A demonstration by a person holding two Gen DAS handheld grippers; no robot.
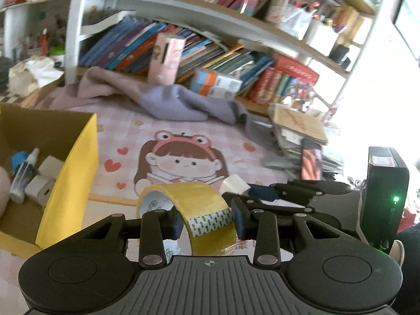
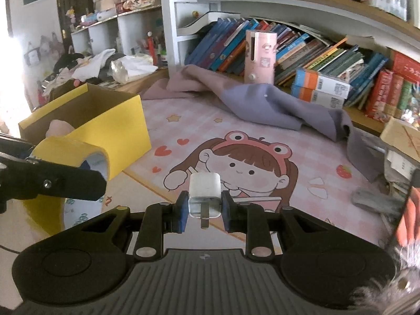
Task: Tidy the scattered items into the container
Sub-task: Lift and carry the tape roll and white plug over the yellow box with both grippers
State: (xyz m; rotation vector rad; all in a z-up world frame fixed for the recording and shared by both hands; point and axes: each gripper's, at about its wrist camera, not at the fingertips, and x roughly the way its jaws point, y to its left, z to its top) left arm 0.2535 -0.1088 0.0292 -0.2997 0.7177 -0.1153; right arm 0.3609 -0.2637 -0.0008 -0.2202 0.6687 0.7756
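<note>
Left wrist view: left gripper (image 1: 207, 221) squeezes the yellow tape roll (image 1: 189, 210); right gripper (image 2: 204, 214) pinches a white charger (image 2: 204, 197); yellow box (image 2: 105, 120) far left.

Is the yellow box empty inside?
No, the left wrist view shows a small bottle and white boxes lying inside the yellow box.

left wrist: low over the play mat (image 1: 210, 136), angled down, facing the bookshelf (image 1: 210, 26).
right wrist: same angle, alongside.
shared: yellow box (image 2: 113, 120), mat, shelf.

Tape roll (image 1: 207, 210) in left tool (image 1: 208, 223)
</note>
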